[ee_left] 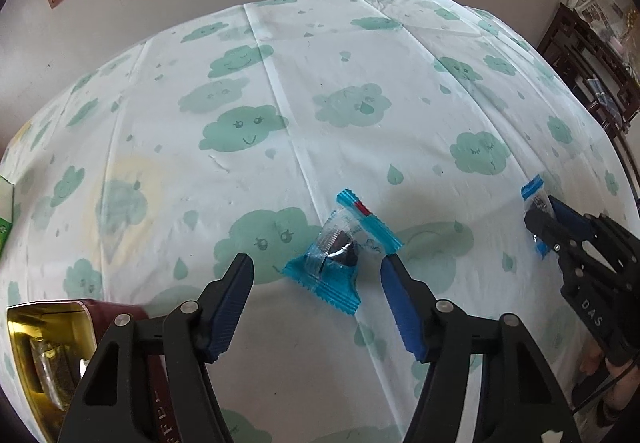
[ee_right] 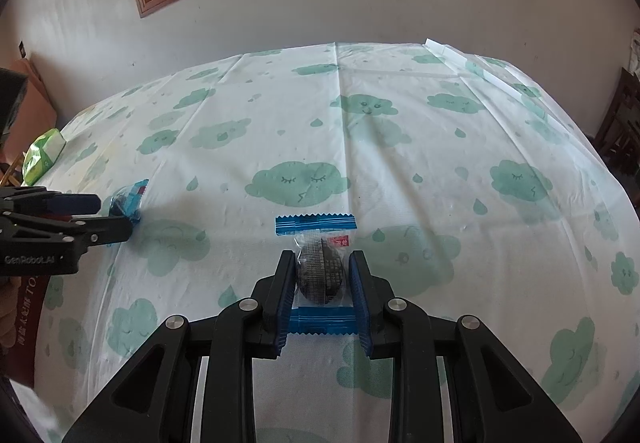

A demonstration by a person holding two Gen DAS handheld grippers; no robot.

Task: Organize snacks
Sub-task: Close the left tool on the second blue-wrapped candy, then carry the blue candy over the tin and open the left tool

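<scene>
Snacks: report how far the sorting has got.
Done: the open gold-lined tin already seems to hold something, contents unclear. In hand: the right gripper is shut on one blue-wrapped snack. Left: the left gripper is open around the second snack, still lying ungrasped on the tablecloth.

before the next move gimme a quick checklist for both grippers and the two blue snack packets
1. Right gripper closed on its snack packet: ok, both pads press the packet's sides.
2. Grip centred on that packet: ok, the dark snack sits between the pads and the blue ends stick out front and back.
3. Left gripper open around the other snack packet: ok, wide open, a finger on each side.
4. Left pads touching that packet: not ok, gaps show on both sides.
5. Open tin ready to receive: ok, its lid is off at lower left.
6. Room left in the tin: cannot tell.
</scene>
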